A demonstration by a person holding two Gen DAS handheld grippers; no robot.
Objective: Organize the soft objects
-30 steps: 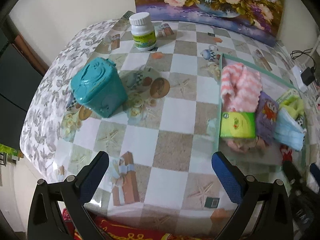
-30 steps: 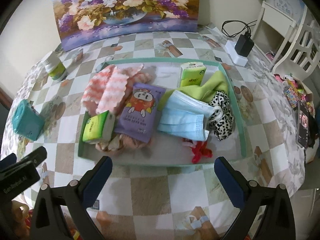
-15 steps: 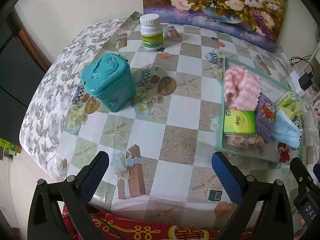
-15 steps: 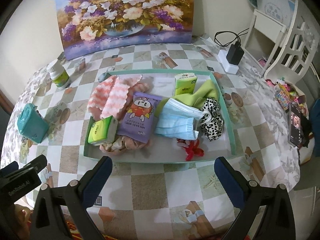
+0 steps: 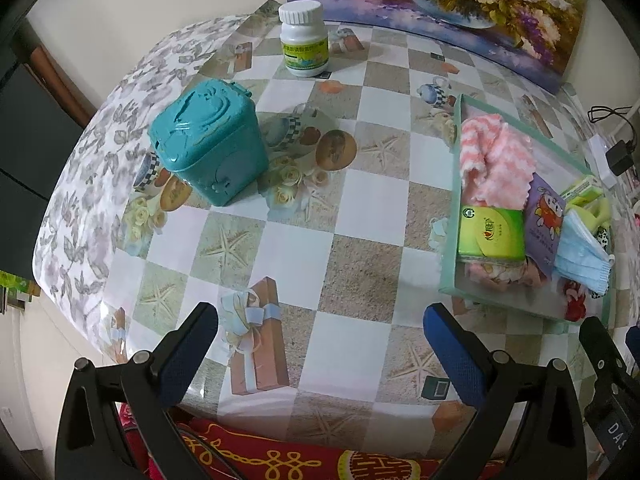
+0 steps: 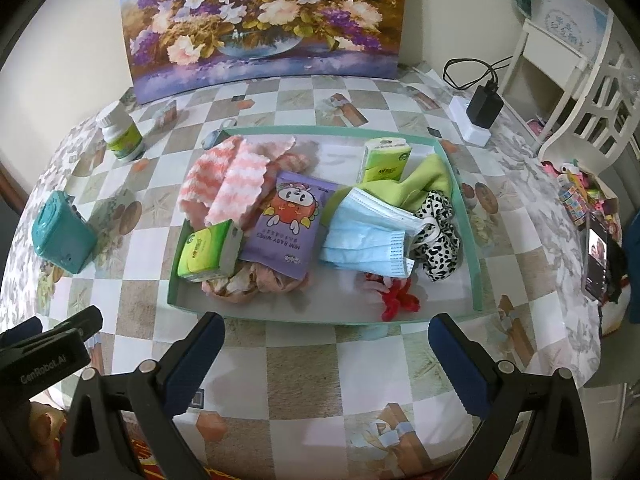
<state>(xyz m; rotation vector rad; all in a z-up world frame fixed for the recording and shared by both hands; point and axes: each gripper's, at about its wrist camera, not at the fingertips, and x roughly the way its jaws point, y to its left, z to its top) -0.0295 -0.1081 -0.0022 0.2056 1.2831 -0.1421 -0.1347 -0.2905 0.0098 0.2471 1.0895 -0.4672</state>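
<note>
Pullback is the main news from the left wrist view: over the last second the left gripper (image 5: 320, 336) has backed away from the green tray (image 5: 450, 216), so more checkered tablecloth (image 5: 360, 264) shows in front of it and the tray now sits smaller, off toward the right edge. Its blue-padded fingers (image 5: 192, 344) are spread wide with nothing between them, hovering over the near edge of the table, well short of the tray. Left of the tray stand the teal box (image 5: 208, 148) and, further back, the white pill bottle (image 5: 304, 40), both hard things left out on the cloth. Over in the right wrist view it's the same story: the right gripper (image 6: 326, 348) has also drawn back and up, jaws wide and empty, pointing straight at the tray's near wall (image 6: 320, 316). Everything soft is already piled inside the tray: pink striped cloth (image 6: 232, 176), two green tissue packs (image 6: 208, 252), purple baby wipes pack (image 6: 288, 220), blue face masks (image 6: 364, 232), green cloth (image 6: 424, 178), spotted scrunchie (image 6: 436, 236) and a red bow (image 6: 396, 300) by the near wall. With both tools retreating empty, I'd guess the sorting is basically done.
</note>
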